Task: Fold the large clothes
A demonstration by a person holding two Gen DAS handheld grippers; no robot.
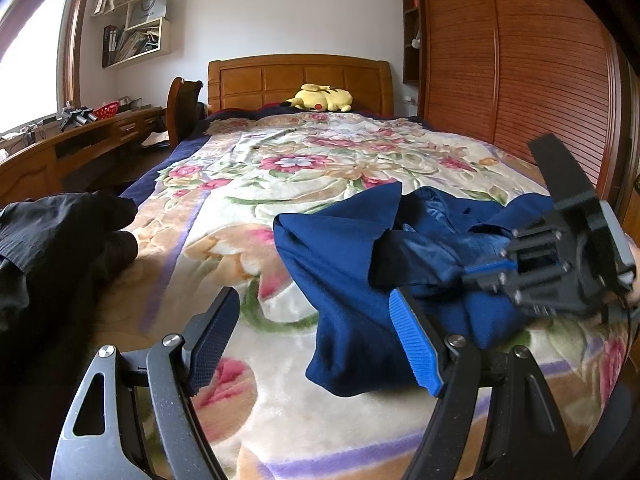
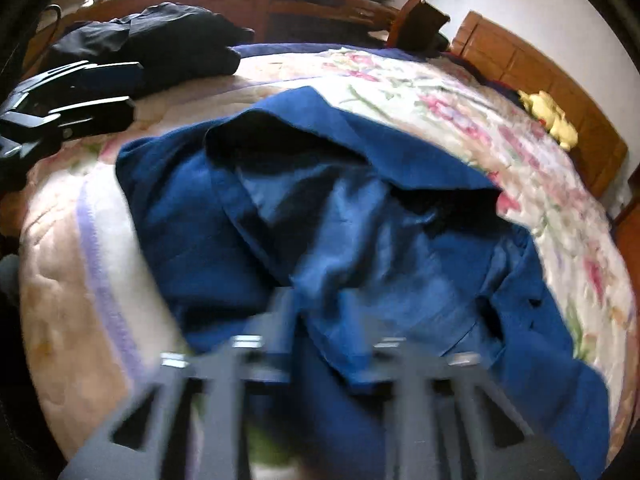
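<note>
The left gripper (image 1: 316,338) is held with jaws apart above the floral fleece blanket (image 1: 248,184). The crumpled navy-blue coat (image 1: 344,280) lies on that blanket, gripped by the right gripper (image 1: 486,270). Beyond it, a black garment pile (image 1: 60,232) rests at the blanket's edge.

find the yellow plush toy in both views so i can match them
Left wrist: yellow plush toy lies top centre, by the headboard.
Right wrist: yellow plush toy sits at the right edge, blurred.
Shared landmark: the wooden headboard behind it in both views.
</note>
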